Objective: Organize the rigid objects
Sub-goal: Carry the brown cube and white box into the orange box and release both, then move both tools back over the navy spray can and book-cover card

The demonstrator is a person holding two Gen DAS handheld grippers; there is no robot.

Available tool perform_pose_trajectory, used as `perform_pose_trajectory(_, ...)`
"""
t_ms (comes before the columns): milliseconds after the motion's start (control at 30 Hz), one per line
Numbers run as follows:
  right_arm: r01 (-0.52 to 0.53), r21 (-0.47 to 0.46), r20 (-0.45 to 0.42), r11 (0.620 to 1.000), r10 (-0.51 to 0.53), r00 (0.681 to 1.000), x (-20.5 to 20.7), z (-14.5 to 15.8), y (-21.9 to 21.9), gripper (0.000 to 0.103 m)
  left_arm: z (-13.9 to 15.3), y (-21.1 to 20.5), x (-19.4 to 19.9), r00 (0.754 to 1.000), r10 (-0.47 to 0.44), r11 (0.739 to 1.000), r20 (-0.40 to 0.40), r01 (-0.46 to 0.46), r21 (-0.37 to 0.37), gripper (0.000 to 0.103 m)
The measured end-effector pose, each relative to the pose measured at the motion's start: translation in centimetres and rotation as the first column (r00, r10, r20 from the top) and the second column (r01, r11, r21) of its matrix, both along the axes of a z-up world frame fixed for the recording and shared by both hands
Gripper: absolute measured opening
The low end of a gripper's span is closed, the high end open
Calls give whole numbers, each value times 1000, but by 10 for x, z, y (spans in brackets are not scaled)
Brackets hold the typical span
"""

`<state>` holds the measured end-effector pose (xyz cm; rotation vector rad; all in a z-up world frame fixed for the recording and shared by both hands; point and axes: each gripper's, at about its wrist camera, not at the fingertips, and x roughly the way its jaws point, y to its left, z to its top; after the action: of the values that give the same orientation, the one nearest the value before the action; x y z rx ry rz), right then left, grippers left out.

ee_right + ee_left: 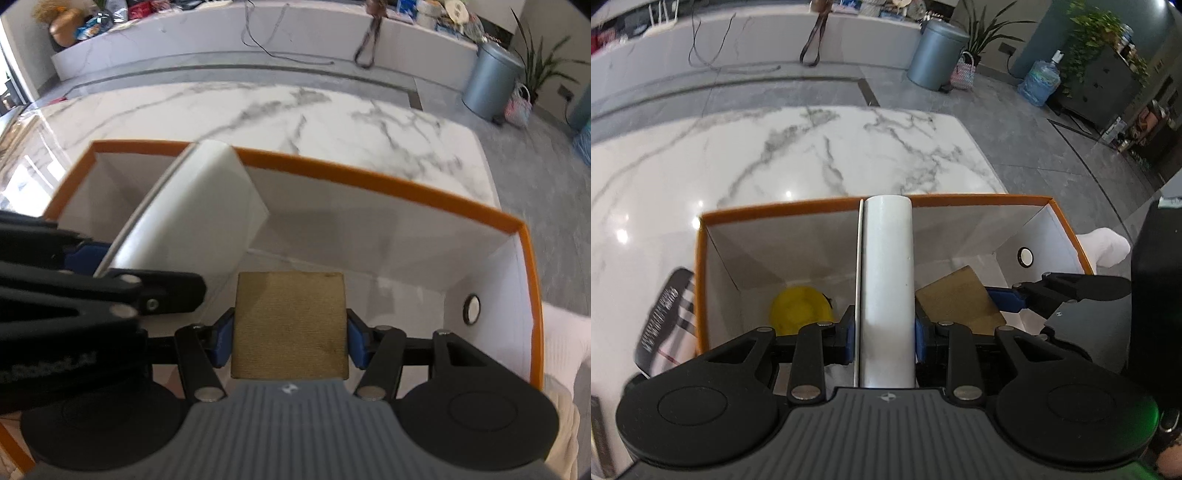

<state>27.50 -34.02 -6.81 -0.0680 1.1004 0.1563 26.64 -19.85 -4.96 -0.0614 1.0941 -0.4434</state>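
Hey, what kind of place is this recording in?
Probably a home living area: a marble-topped table, a lidded grey bin beside potted plants, and a water jug on the tiled floor.

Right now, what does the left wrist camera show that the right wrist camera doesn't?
Only the left wrist view shows a yellow object on the floor of the orange-rimmed box and a striped item lying outside it. Only the right wrist view shows the tan block squarely, clamped in the right tool. Both show the white block held by the left tool, the box, and the marble table.
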Motion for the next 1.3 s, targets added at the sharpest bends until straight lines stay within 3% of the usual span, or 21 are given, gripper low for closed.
perform_pose_trajectory(400, 29, 19, -1, 999, -29, 1000, -8, -1, -9, 61, -10, -8, 5, 999, -15, 1000, -40, 15, -2, 33)
perform_pose_trajectory(733, 53, 26, 45, 998, -54, 998, -21, 8, -13, 68, -5, -11, 0, 999, -25, 999, -27, 26, 46, 37)
perform_pose_trajectory(867, 48, 18, 59, 999, -49, 997, -25, 9, -11, 70, -1, -9, -4, 1000, -23, 997, -7, 23, 70, 44)
perform_pose_trajectory(1300, 41, -16, 115, 999, -39, 993, -33, 15, -5, 80, 17, -5, -23, 993, -63, 991, 100, 51, 120, 46)
